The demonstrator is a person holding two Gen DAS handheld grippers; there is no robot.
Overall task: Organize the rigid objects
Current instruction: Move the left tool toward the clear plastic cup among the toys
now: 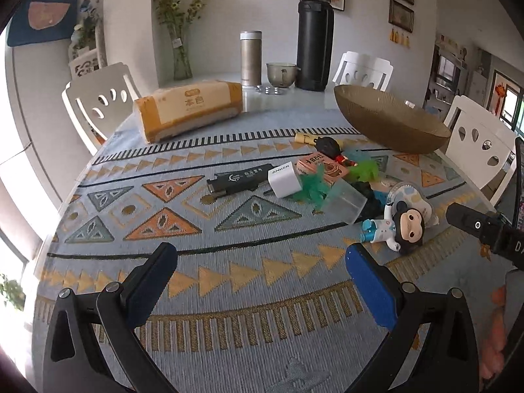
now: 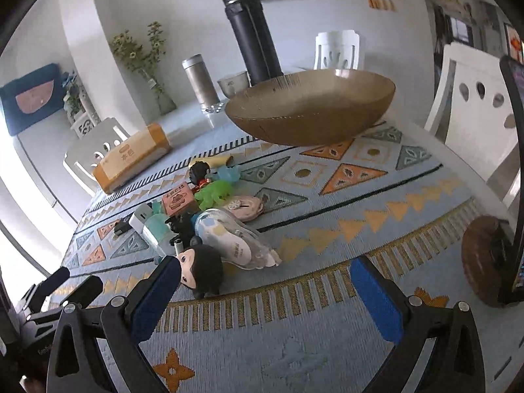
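A heap of small objects lies on the patterned tablecloth: a dark-haired doll in white point(image 1: 398, 227) point(image 2: 203, 270), a white Anker charger point(image 1: 282, 178) point(image 2: 140, 221), a black stapler-like bar point(image 1: 239, 180), an orange box point(image 1: 322, 167) point(image 2: 178, 200), a clear plastic cup point(image 1: 344, 203), green toys point(image 2: 214, 193) and a clear packet point(image 2: 235, 239). A brown oval bowl point(image 1: 389, 121) point(image 2: 311, 106) stands behind them, empty. My left gripper point(image 1: 262, 263) is open over bare cloth, left of the doll. My right gripper point(image 2: 265, 278) is open, its left finger point(image 2: 160, 286) just beside the doll's head.
A tissue pack point(image 1: 190, 109), steel flask point(image 1: 250, 59), tall black thermos point(image 1: 314, 36) and glass cup point(image 1: 281, 73) stand at the back. White chairs point(image 1: 98, 104) ring the table. A phone on a round wooden stand point(image 2: 484, 262) is at the right edge.
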